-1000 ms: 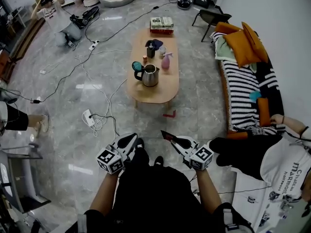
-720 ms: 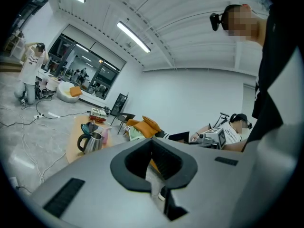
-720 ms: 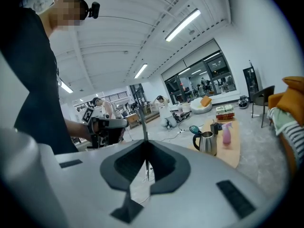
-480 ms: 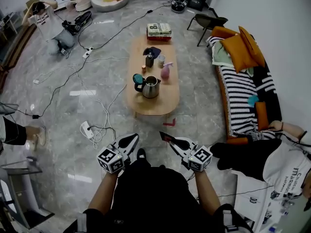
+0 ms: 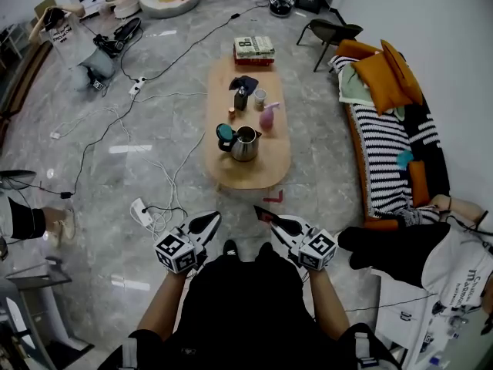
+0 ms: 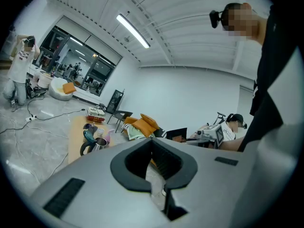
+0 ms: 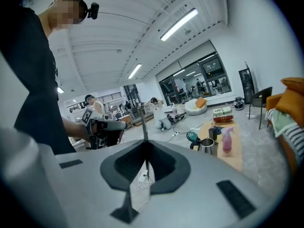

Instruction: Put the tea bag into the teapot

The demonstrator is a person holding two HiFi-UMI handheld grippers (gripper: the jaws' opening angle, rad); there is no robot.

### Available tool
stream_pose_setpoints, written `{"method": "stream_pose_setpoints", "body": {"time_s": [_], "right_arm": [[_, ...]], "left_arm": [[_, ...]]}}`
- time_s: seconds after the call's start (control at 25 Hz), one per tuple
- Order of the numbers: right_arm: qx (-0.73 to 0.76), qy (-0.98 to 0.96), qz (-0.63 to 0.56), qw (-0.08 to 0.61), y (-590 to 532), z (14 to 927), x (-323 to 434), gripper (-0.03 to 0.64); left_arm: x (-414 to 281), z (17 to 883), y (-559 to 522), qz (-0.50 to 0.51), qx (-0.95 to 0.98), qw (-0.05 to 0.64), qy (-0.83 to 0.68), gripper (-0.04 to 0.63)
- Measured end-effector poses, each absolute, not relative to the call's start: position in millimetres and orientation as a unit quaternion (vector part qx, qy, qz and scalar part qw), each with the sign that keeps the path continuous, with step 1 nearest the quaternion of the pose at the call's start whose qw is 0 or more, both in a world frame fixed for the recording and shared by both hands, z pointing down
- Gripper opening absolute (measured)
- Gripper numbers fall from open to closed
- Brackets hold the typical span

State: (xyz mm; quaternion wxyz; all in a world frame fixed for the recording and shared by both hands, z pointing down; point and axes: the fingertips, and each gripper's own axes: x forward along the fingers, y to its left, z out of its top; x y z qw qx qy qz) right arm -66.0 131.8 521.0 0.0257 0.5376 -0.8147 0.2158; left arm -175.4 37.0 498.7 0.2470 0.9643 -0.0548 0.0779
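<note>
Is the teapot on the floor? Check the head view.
No, the teapot stands on the low wooden table, not on the floor.

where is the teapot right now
In the head view, the teapot stands on the oval wooden table, toward its near end, lid open. The pink spray bottle is its closest neighbour, just beyond it to the right.

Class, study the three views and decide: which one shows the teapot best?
The head view: the whole teapot shows from above, lid open, on the table. The right gripper view shows it small and side-on; the left gripper view cuts off its base.
</note>
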Motion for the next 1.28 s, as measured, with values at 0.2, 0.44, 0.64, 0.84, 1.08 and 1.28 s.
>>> {"method": "stream_pose_setpoints", "body": {"time_s": [0.2, 0.44, 0.64, 0.84, 1.08, 1.28], "right_arm": [[0.524, -0.821, 0.223, 0.027, 106.3, 526.4, -56.0, 0.031], [0.485, -0.843, 0.231, 0.034, 75.8, 531.4, -36.4, 0.031], [0.453, -0.86, 0.233, 0.037, 57.4, 529.0, -13.6, 0.031], [0.427, -0.871, 0.24, 0.037, 53.2, 534.0, 6.5, 0.031], [0.399, -0.882, 0.246, 0.037, 47.5, 535.3, 19.6, 0.031], [0.368, -0.899, 0.231, 0.049, 40.3, 533.8, 21.3, 0.031]], "left_arm": [[-169.6, 500.3, 21.6, 0.081, 0.961, 0.255, -0.069, 0.011], [-156.7, 499.5, -3.3, 0.08, 0.957, 0.255, -0.114, 0.011], [-132.7, 499.7, -14.4, 0.077, 0.955, 0.248, -0.142, 0.011], [-103.9, 494.8, -13.7, 0.071, 0.952, 0.251, -0.161, 0.011], [-90.2, 494.7, -12.1, 0.079, 0.948, 0.246, -0.188, 0.011], [-81.5, 499.6, -7.5, 0.084, 0.948, 0.233, -0.2, 0.011]]}}
